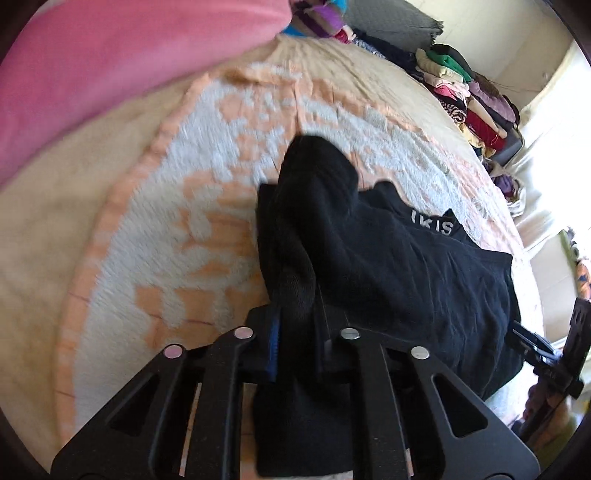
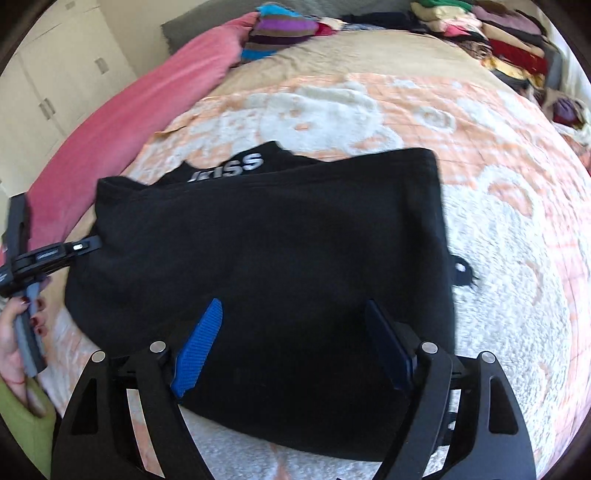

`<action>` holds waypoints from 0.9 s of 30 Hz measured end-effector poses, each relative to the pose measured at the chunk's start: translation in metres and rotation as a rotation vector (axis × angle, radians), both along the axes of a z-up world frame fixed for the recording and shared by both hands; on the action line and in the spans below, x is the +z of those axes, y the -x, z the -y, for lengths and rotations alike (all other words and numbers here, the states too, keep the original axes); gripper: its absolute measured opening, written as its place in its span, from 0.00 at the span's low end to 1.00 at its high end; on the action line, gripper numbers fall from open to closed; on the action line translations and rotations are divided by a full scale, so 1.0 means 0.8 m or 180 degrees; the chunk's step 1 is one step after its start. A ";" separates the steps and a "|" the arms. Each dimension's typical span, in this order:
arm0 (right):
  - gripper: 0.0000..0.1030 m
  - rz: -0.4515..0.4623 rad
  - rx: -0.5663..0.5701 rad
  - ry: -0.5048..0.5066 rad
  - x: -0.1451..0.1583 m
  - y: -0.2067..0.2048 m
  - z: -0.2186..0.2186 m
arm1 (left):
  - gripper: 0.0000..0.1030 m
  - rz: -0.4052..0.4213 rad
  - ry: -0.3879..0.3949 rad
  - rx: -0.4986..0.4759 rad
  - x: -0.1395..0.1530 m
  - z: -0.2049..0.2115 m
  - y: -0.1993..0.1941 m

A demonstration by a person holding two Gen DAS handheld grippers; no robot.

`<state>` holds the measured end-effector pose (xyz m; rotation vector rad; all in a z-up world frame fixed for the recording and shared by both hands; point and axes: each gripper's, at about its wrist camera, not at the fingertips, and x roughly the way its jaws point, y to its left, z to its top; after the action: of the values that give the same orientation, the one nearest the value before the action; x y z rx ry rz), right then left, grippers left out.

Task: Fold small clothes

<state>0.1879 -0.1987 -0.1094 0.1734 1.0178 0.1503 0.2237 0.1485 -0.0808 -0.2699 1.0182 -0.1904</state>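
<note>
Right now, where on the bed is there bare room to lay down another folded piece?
Free: the peach-and-white blanket right of the black garment, and the strip beyond it toward the striped cloth. Crowded: the clothes piles along the far right edge.

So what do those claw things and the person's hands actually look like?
Each claw is matte black with triangular cut-outs, silver round pins and textured blue finger pads. The left claw has a grey handle. The hand holding it has dark red nail polish and a lime-green sleeve.
</note>
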 end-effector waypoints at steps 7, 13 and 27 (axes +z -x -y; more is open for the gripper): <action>0.77 -0.0047 -0.0038 0.0014 -0.001 0.001 0.006 | 0.12 -0.0172 -0.0025 0.0113 -0.020 -0.009 -0.009; 0.77 0.0244 0.0096 0.0049 0.035 0.003 -0.002 | 0.22 0.0105 0.0080 0.0246 0.013 -0.027 0.001; 0.77 0.0461 0.0738 0.0270 0.069 -0.042 -0.063 | 0.48 0.0260 -0.0067 0.0045 0.023 0.002 -0.006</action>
<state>0.2217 -0.1483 -0.0542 -0.0332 0.8960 0.3256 0.2287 0.1465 -0.0626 -0.2481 0.9367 -0.1764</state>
